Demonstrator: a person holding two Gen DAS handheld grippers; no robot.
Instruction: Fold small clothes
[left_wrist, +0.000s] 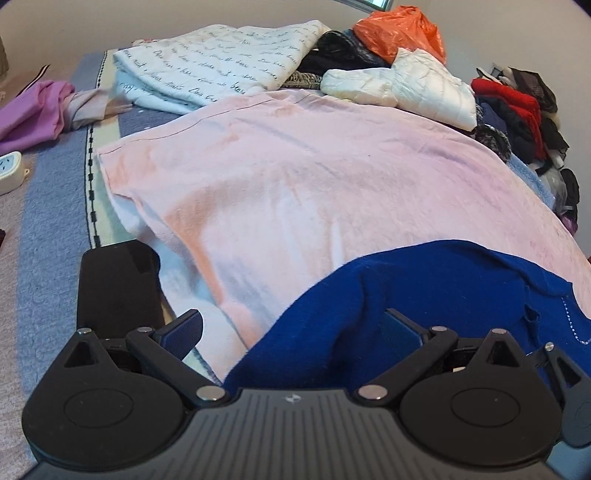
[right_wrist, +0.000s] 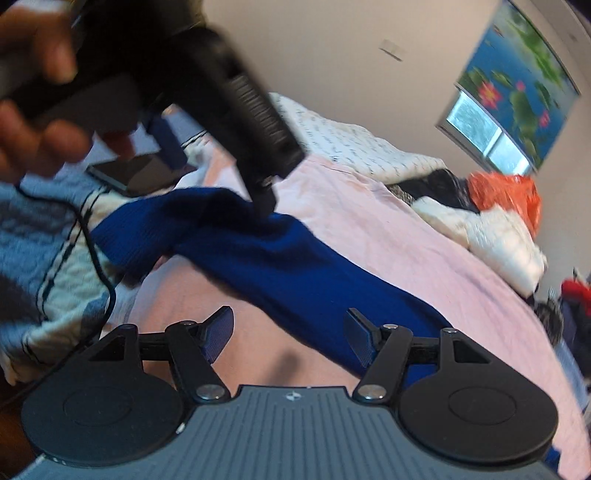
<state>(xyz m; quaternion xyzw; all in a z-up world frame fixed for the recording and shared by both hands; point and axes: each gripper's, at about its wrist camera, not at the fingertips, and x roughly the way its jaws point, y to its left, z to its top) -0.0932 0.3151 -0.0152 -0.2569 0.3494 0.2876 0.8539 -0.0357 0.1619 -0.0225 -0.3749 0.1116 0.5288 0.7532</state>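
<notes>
A dark blue knit garment (left_wrist: 424, 291) lies on a pink cloth (left_wrist: 295, 177) spread over the bed. In the left wrist view my left gripper (left_wrist: 291, 328) is open, with the blue garment bunched between and over its fingers. In the right wrist view the blue garment (right_wrist: 295, 266) stretches diagonally across the pink cloth (right_wrist: 424, 240). My right gripper (right_wrist: 288, 332) is open and empty just above the cloth, its right finger over the garment's lower end. The left gripper's body (right_wrist: 221, 92) and the hand holding it hang over the garment's upper end.
A black phone (left_wrist: 118, 284) lies left of the pink cloth. A white script-printed quilt (left_wrist: 214, 62), white padded jacket (left_wrist: 417, 85), orange bag (left_wrist: 402, 29) and a pile of dark and red clothes (left_wrist: 517, 110) lie behind. Purple cloth (left_wrist: 33, 107) and a power strip (left_wrist: 9, 173) lie left.
</notes>
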